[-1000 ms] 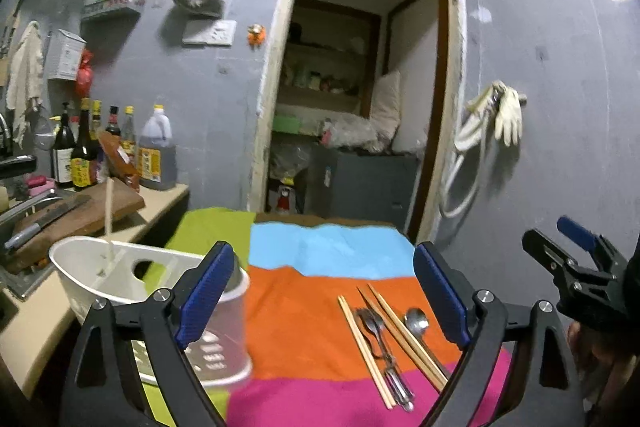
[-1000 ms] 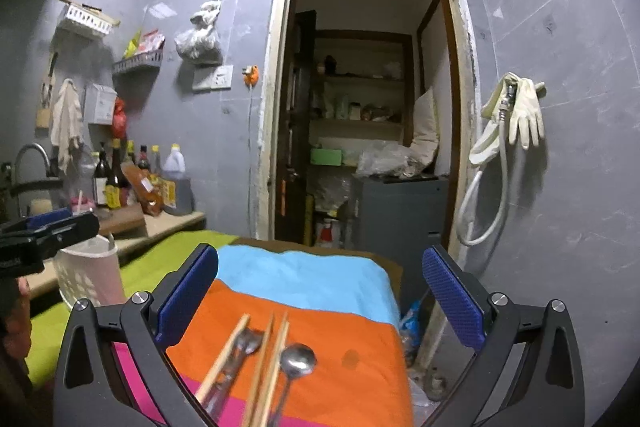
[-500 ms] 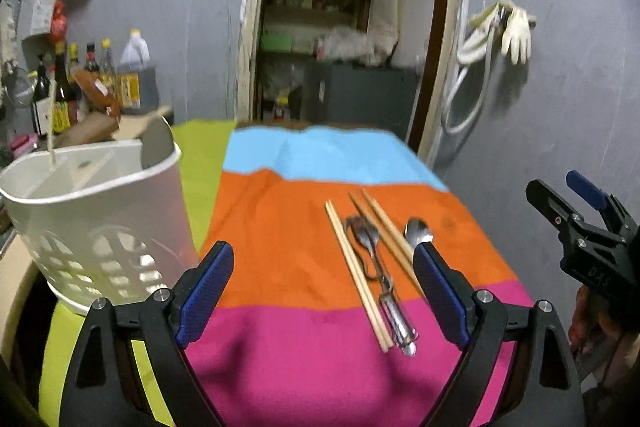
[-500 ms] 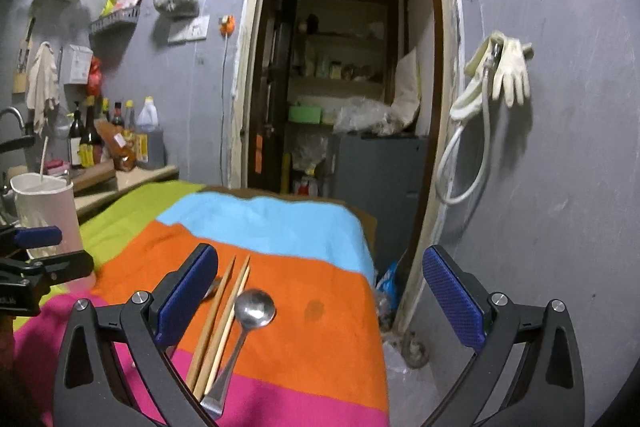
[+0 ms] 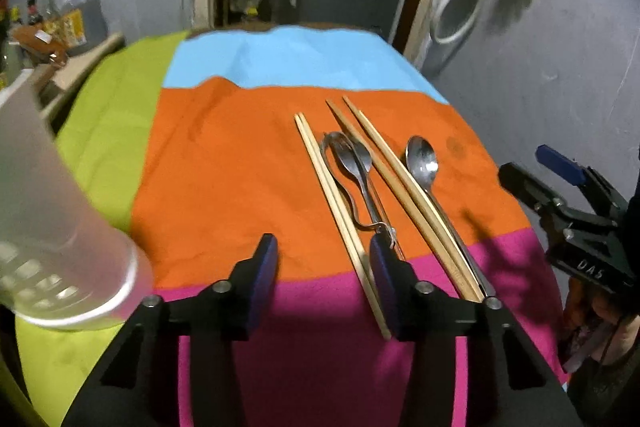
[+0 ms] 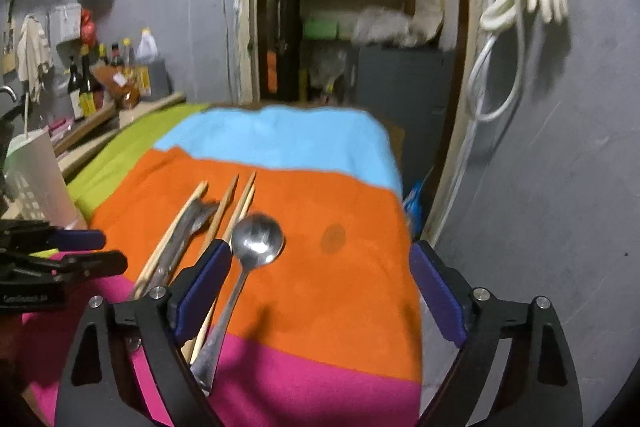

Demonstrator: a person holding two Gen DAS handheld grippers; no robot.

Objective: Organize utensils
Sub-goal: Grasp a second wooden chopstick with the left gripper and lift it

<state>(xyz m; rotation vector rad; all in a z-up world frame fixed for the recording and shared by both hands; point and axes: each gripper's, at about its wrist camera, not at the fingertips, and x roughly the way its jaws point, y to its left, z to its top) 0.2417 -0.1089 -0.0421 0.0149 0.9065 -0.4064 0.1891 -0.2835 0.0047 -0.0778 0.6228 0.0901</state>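
Hovering over the striped cloth (image 5: 224, 163) on the bench, the left tongs (image 5: 323, 269) have just been closing and now stand partly closed with only cloth in the gap, gripping nothing. Their right pad sits just over the near end of the pale chopsticks (image 5: 336, 199), which run away from the tongs across the orange stripe. Just right of these lies a fork (image 5: 352, 163) with another metal utensil I cannot make out, then a darker pair of chopsticks (image 5: 400, 187), then a spoon (image 5: 424, 163) farthest right, all roughly parallel, handles toward the tongs. A white holder (image 5: 52, 227) stands to the left of the left tongs, blurred and close.

The right tongs (image 6: 320, 291) have just narrowed a little but remain wide apart and empty. Their left pad hangs beside the spoon's (image 6: 256, 239) bowl, with its handle running under that finger; the bare orange stripe fills the gap. The left tongs (image 6: 60, 255) show at the left edge, and the holder (image 6: 36, 179) beyond them.
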